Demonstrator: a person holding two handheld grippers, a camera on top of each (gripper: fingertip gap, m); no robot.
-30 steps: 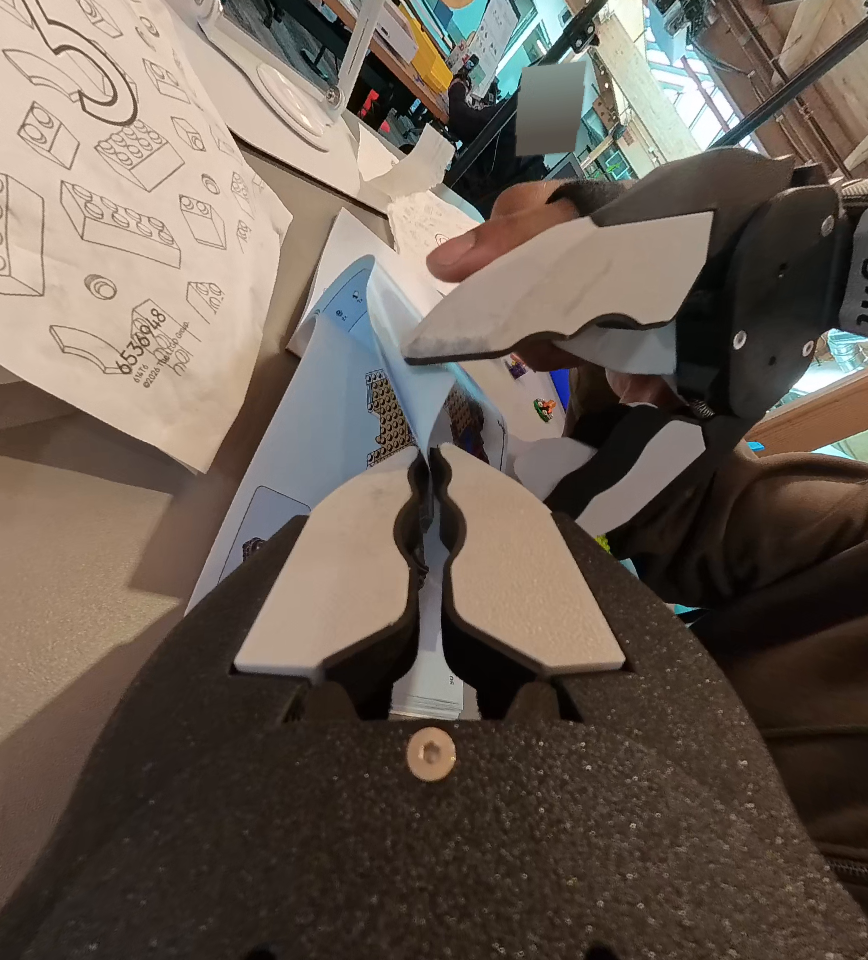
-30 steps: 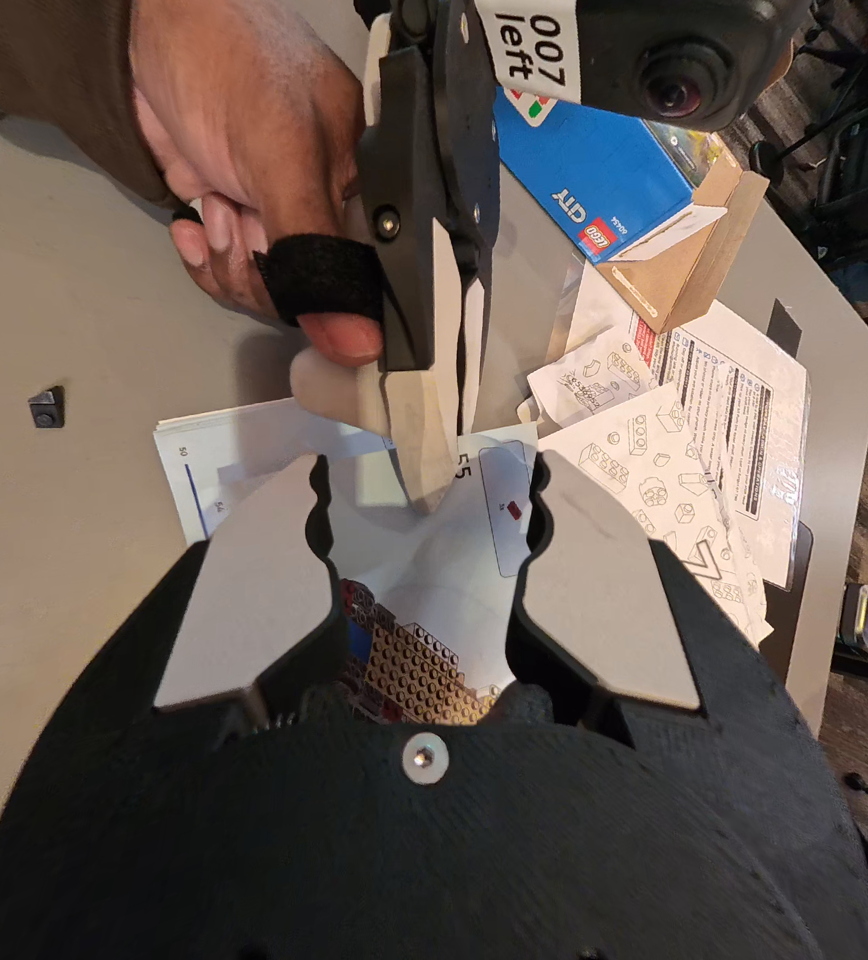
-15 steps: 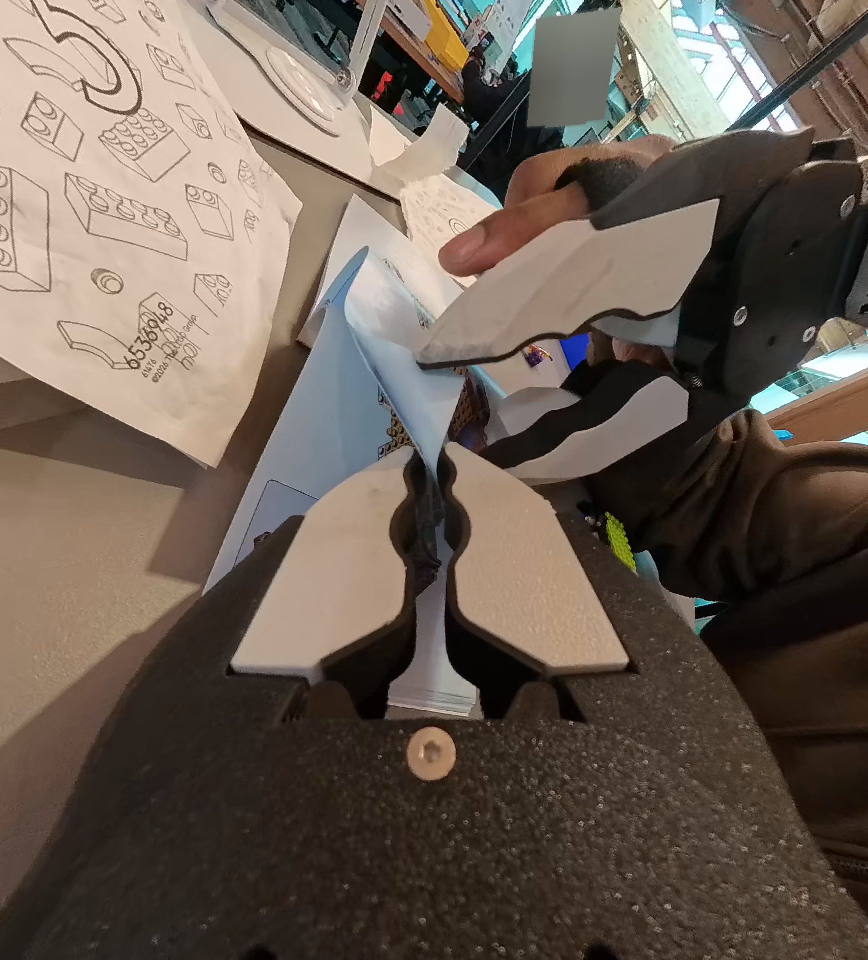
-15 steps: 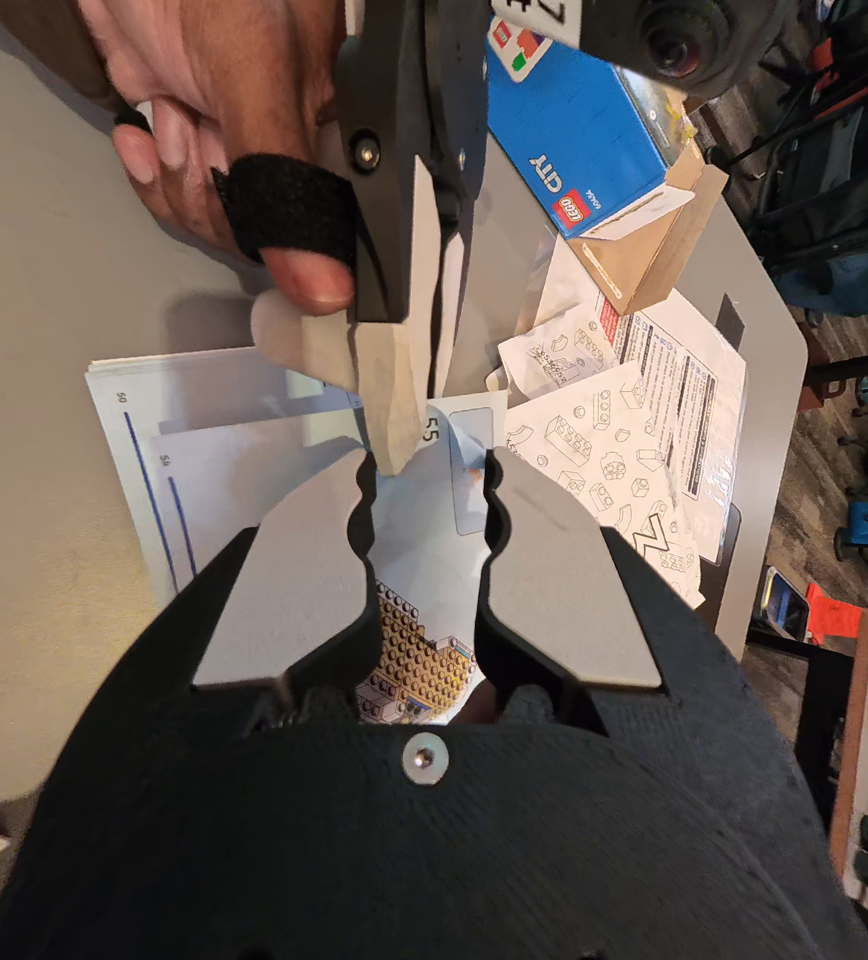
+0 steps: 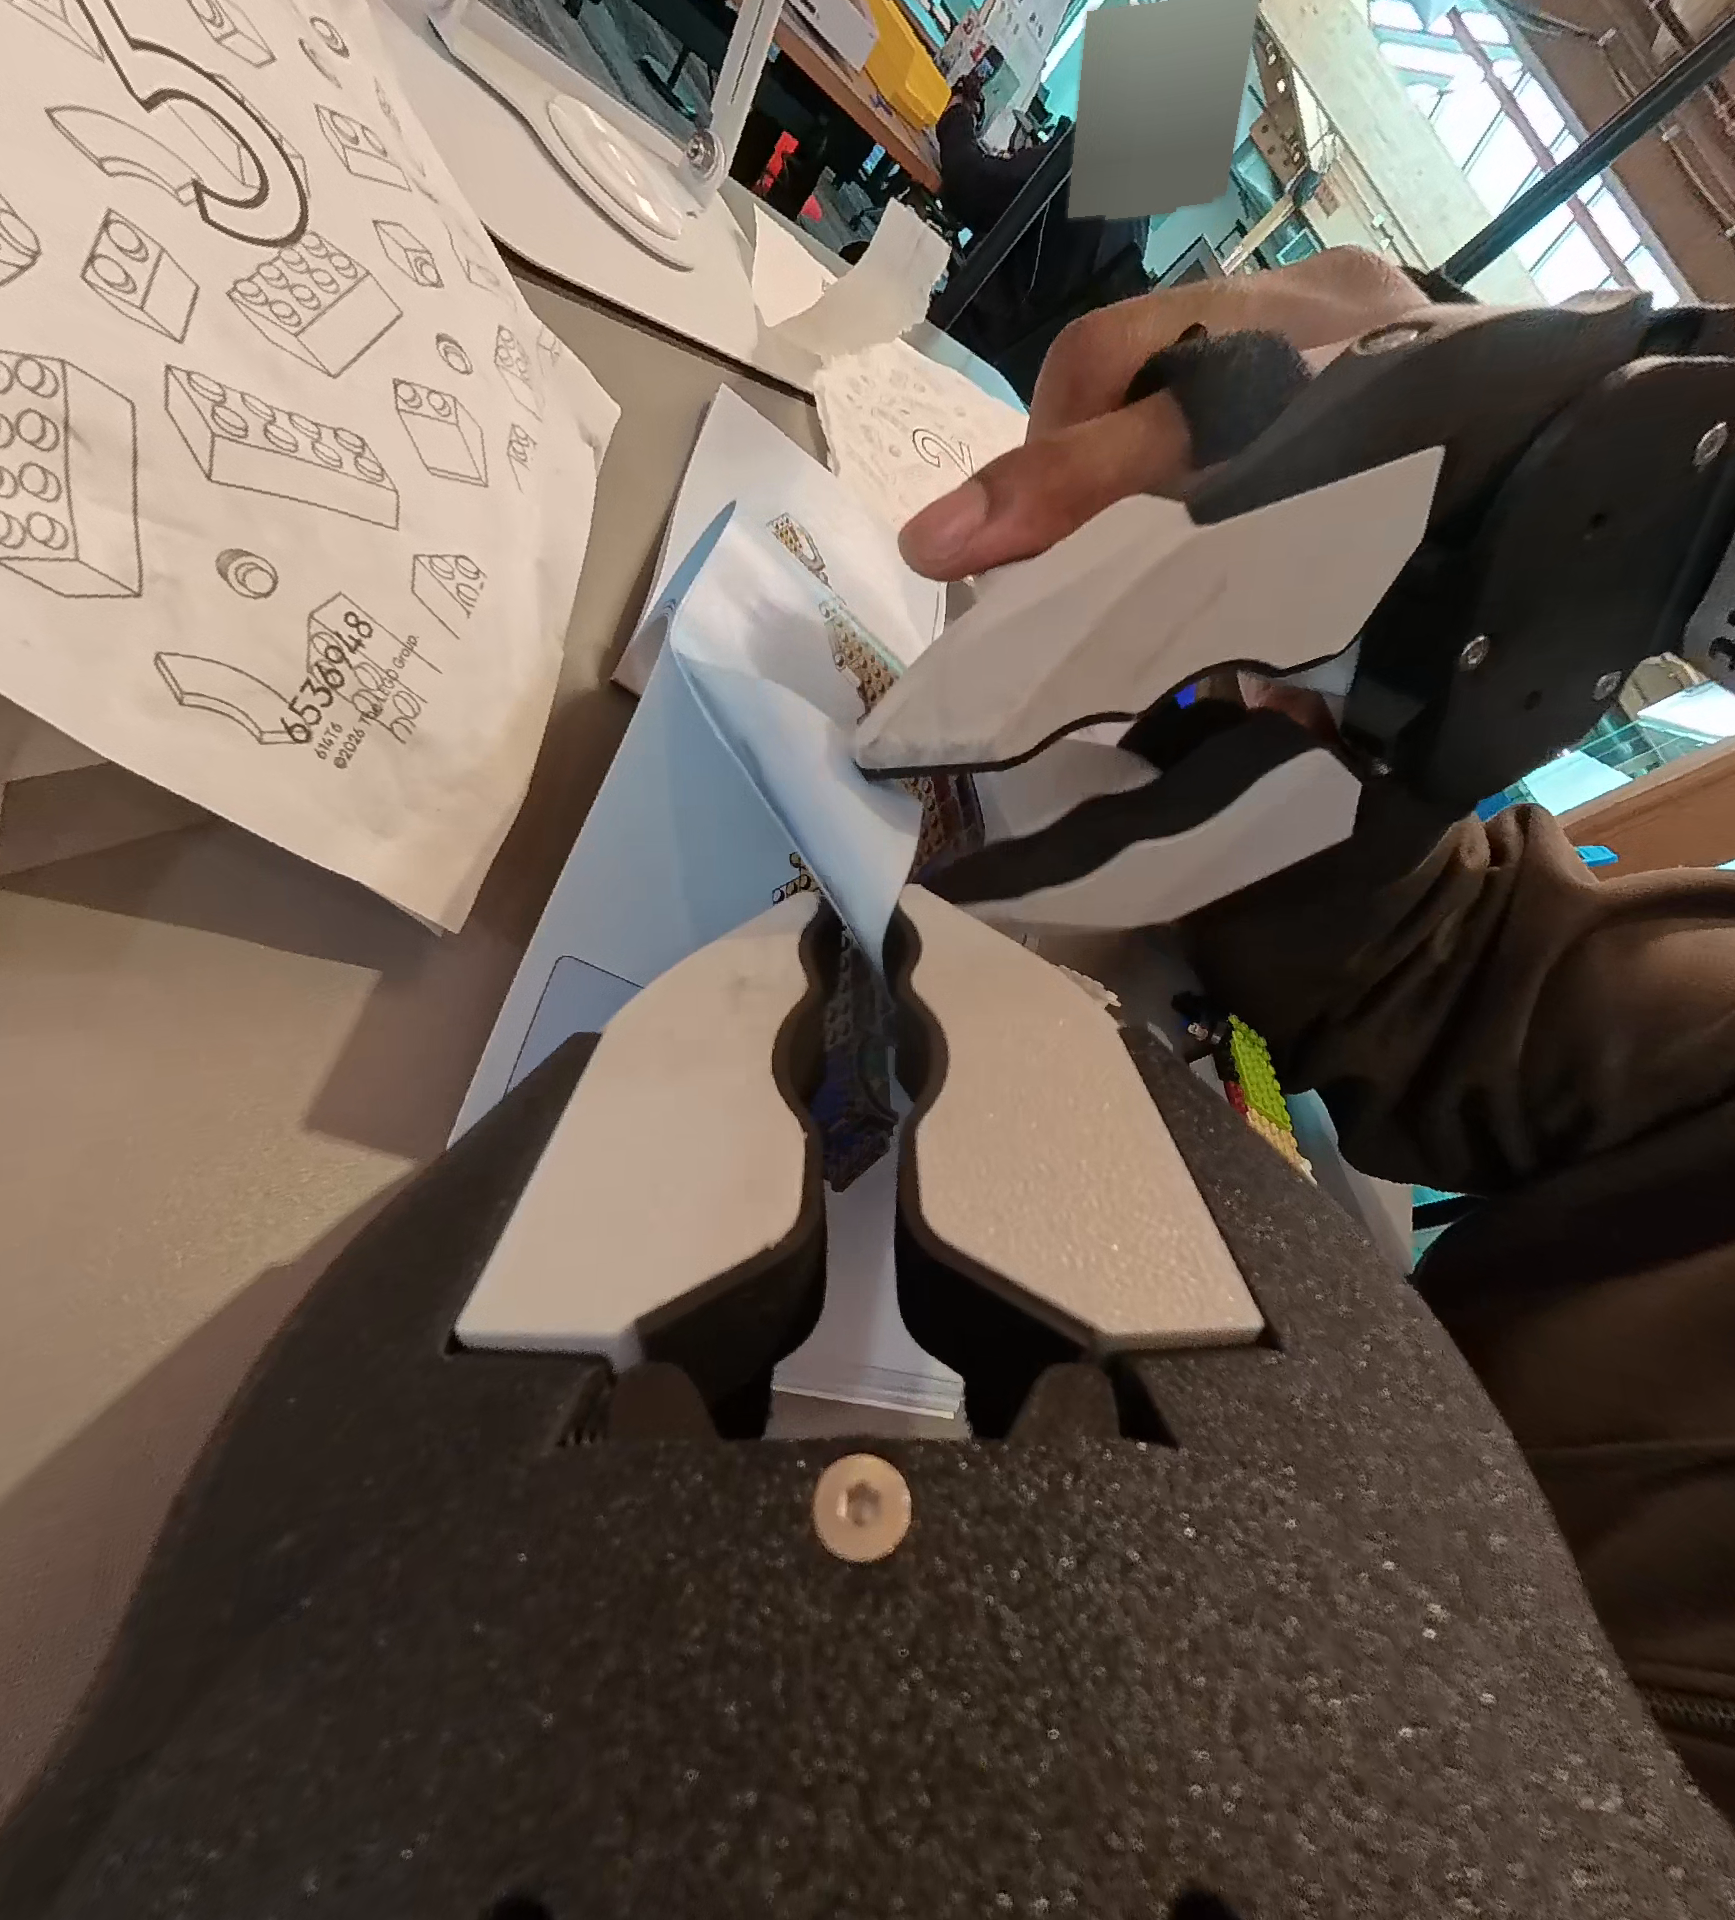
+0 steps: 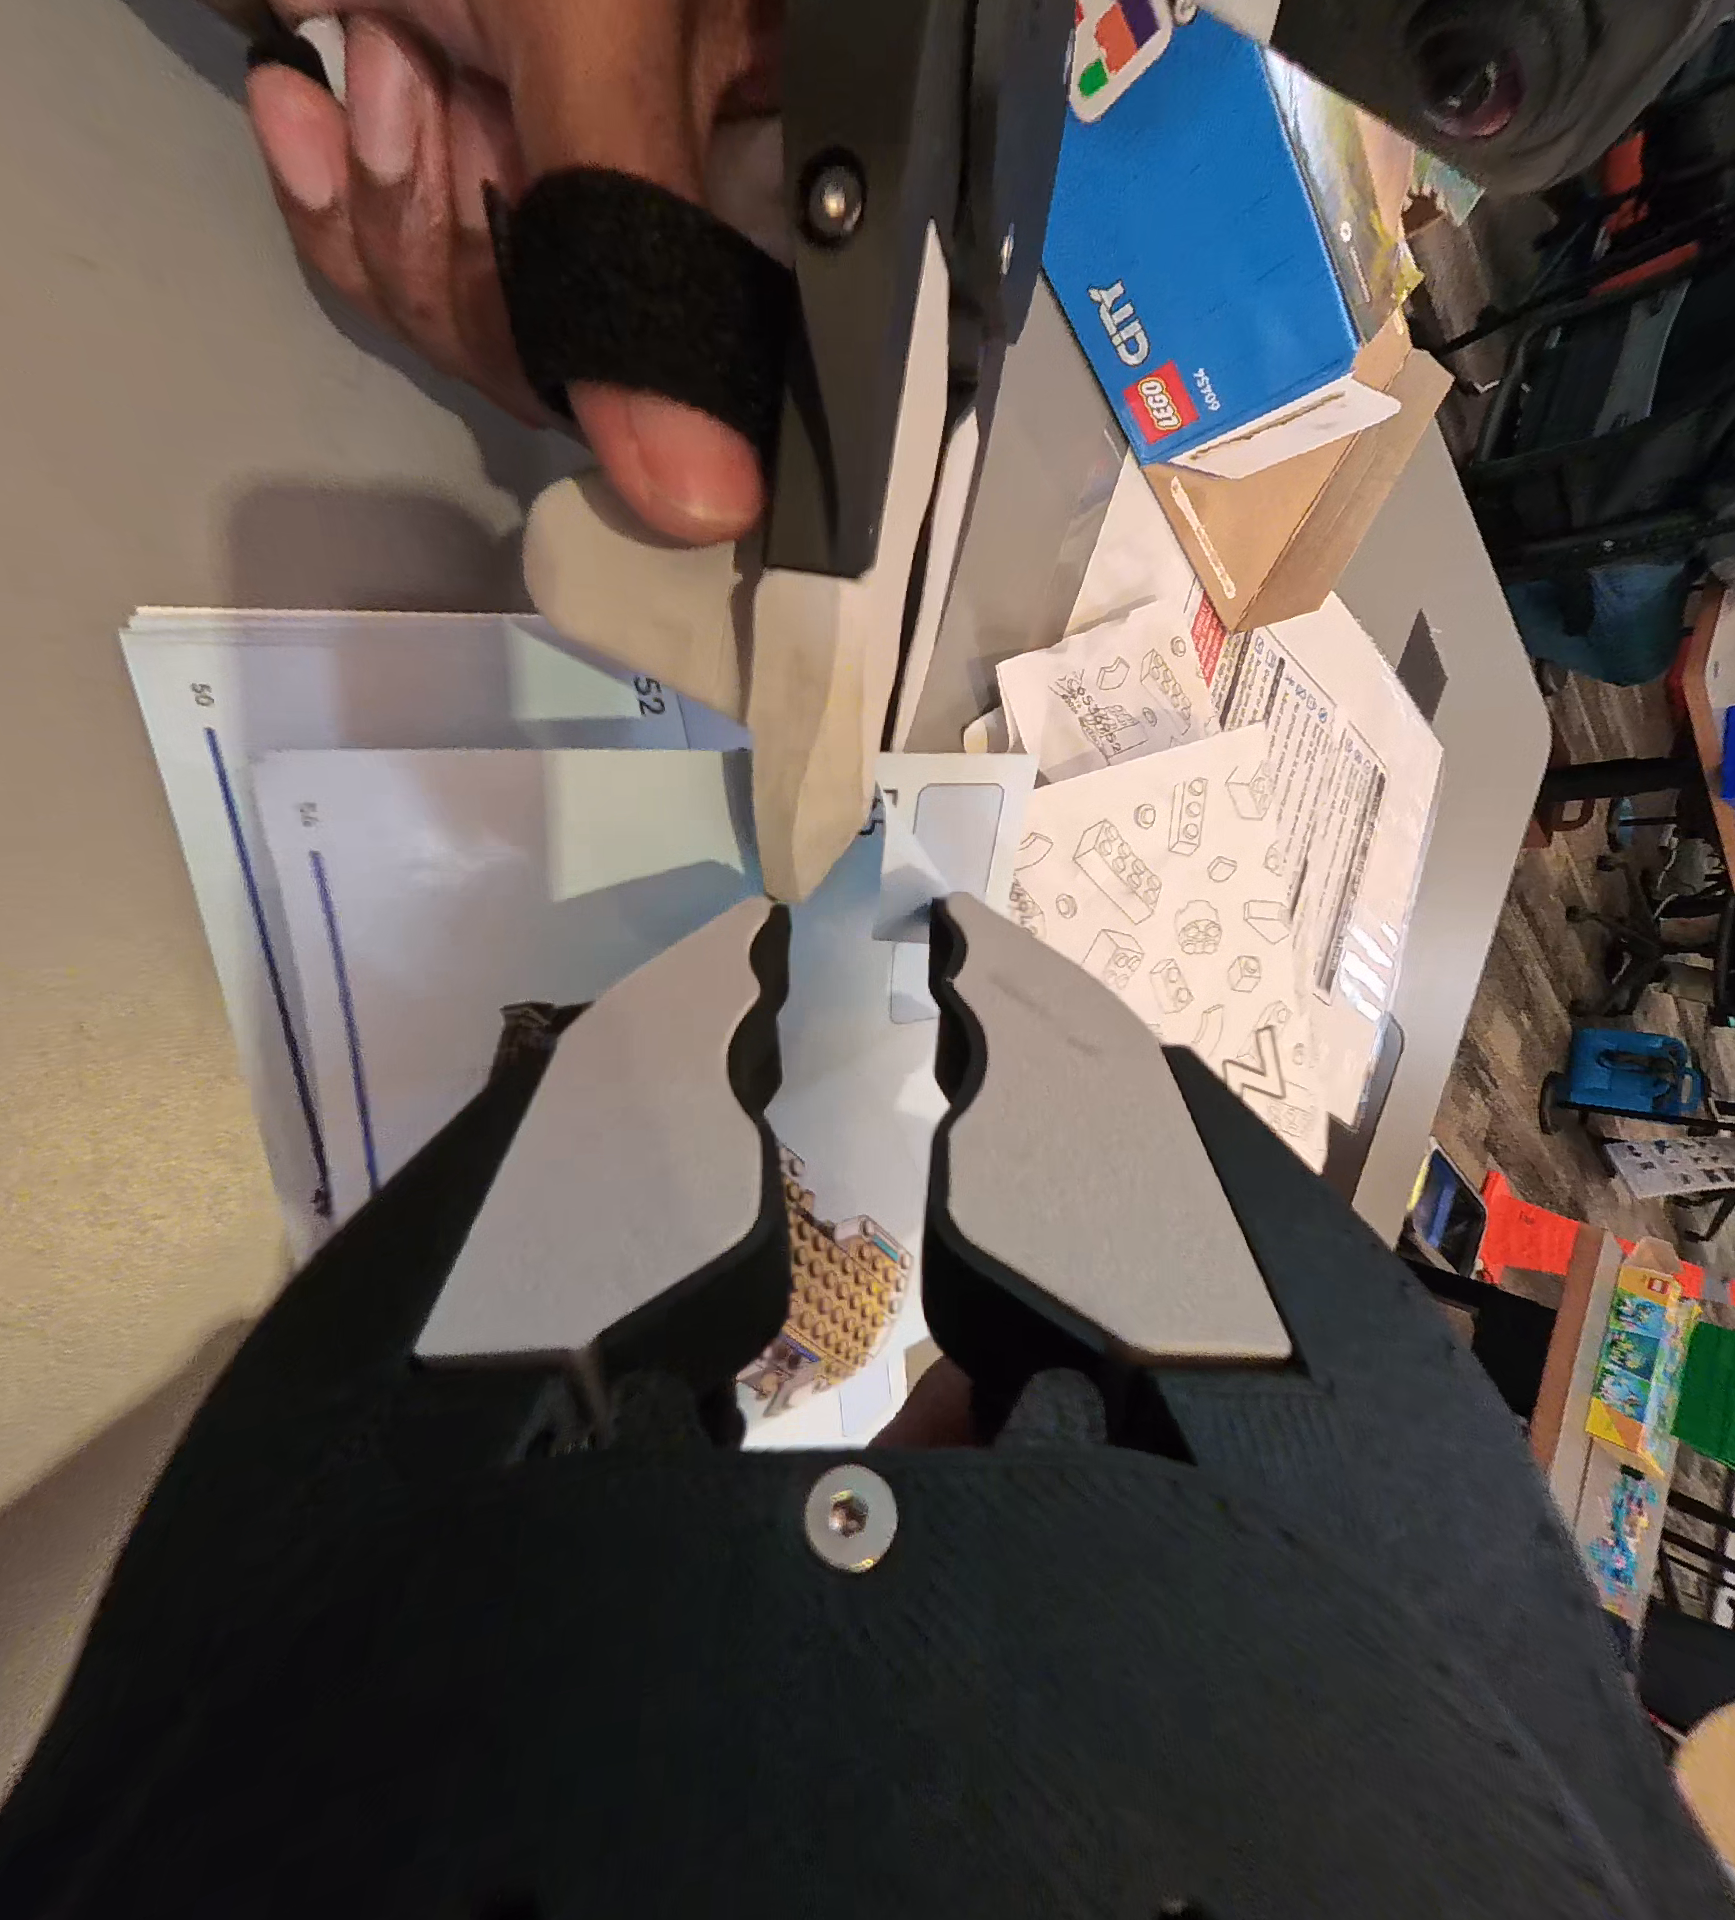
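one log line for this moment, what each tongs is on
left tongs: lifted booklet page between fingertips, narrow gap | right tongs: partly open around same page | booklet: open on grey table

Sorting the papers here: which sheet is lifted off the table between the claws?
The pale blue booklet page, curling upward between both claws; the brick-printed white sheets lie flat beside it.

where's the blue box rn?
Right wrist view, upper right: the blue box lies on the grey table, beyond the loose printed sheets, just right of the left gripper.
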